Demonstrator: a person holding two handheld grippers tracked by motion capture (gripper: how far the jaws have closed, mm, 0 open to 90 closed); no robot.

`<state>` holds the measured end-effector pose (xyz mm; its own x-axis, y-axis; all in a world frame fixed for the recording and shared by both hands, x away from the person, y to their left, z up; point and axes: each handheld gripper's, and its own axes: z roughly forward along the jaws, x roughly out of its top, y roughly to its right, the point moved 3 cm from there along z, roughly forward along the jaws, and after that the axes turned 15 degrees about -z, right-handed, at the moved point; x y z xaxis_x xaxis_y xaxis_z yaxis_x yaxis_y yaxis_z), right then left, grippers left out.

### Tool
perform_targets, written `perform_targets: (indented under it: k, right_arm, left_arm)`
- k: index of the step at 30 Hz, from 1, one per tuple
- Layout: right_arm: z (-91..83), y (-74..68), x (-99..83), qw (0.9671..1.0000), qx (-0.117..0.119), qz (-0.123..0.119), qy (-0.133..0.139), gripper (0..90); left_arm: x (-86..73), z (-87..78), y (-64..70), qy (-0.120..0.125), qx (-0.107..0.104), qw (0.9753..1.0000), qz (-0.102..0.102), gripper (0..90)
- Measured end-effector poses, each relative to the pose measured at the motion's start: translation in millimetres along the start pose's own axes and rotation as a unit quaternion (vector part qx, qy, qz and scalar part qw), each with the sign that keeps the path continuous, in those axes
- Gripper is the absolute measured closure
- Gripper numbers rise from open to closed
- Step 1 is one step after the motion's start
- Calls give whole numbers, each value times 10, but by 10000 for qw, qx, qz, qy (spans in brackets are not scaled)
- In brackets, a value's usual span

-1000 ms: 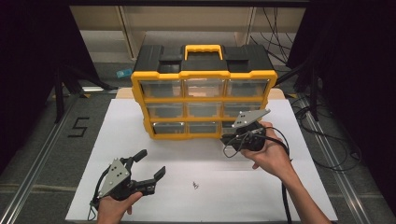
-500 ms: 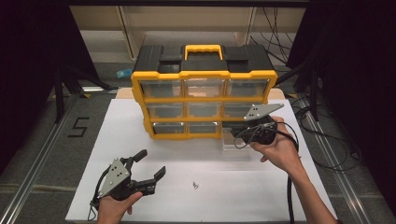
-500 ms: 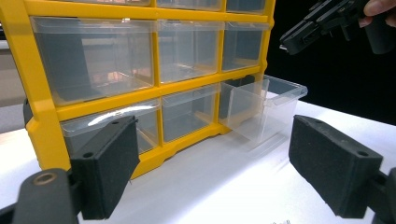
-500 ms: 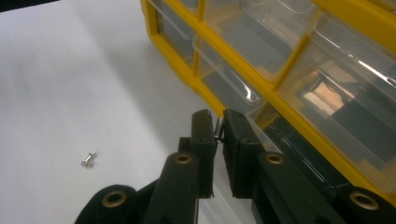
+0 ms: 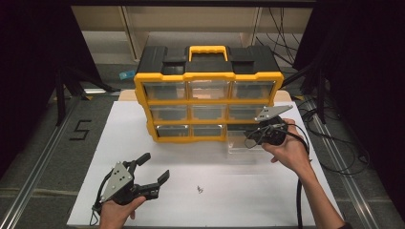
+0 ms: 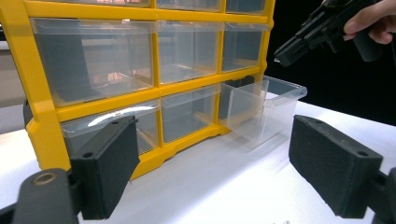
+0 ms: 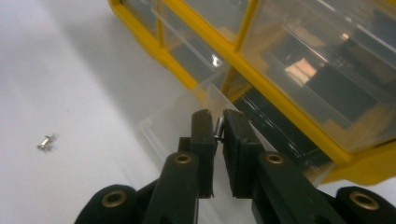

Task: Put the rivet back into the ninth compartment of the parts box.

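Yellow plastic framed the organizer (image 5: 205, 100) at the back of the white table (image 5: 114, 143) in the high view, with its bottom-right clear drawer (image 5: 243, 142) pulled out in front of it. The right claw (image 5: 250, 138) hovered over that drawer; the left claw (image 5: 155, 171) sat well in front of the organizer, its jaws apart and empty. A second screw (image 5: 199, 190) lay loose on the table, in front of the organizer.

From the left gripper view, the left claw (image 6: 210, 163) gaped wide toward the organizer (image 6: 140, 88), the drawer (image 6: 261, 109) jutting out at its lower right.

Through the right gripper view, the right claw (image 7: 218, 126) was pinched on a small metal screw (image 7: 218, 126) just above the drawer (image 7: 177, 121). It seemed to stand roughly along the jaws — long axis toward the drawer — though which end led I could not tell. Such a thing is likely light, stiff and slippery, best gripped across its shank, as here. The spare screw (image 7: 45, 142) lay well left of the organizer (image 7: 280, 60).
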<state>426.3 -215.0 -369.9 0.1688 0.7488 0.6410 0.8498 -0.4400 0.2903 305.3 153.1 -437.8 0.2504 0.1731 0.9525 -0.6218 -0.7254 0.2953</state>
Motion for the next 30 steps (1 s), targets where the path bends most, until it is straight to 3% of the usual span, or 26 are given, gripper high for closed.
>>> perform_targets:
  k: [3,6,10,12,18,21,24,25,30]
  right_arm:
    - [32,34,-54,9999,-102,77,6,833]
    - [37,50,-79,9999,-124,109,-45,833]
    - [52,62,-120,9996,-153,207,-154,832]
    - [51,71,-128,9997,-71,142,-187,832]
    - [100,86,-165,9995,-161,172,-210,831]
    - [111,94,-187,9995,-95,132,-274,830]
    - [161,86,-219,9991,-98,236,-347,825]
    - [162,97,-233,9990,-26,171,-419,812]
    - [171,82,-215,9986,-222,257,-402,622]
  left_arm:
    - [14,12,-20,62,-74,9999,136,160]
    - [6,-4,-5,3,5,10000,26,160]
    - [8,-3,2,10,-9,10000,36,160]
    - [8,-4,1,8,-6,10000,34,160]
    - [5,4,0,30,-29,10000,25,160]
    - [-2,3,4,0,0,10000,-5,161]
    - [2,2,6,3,-5,10000,4,160]
    - [6,-2,3,8,-5,10000,28,161]
    - [8,14,-5,72,-78,9999,53,160]
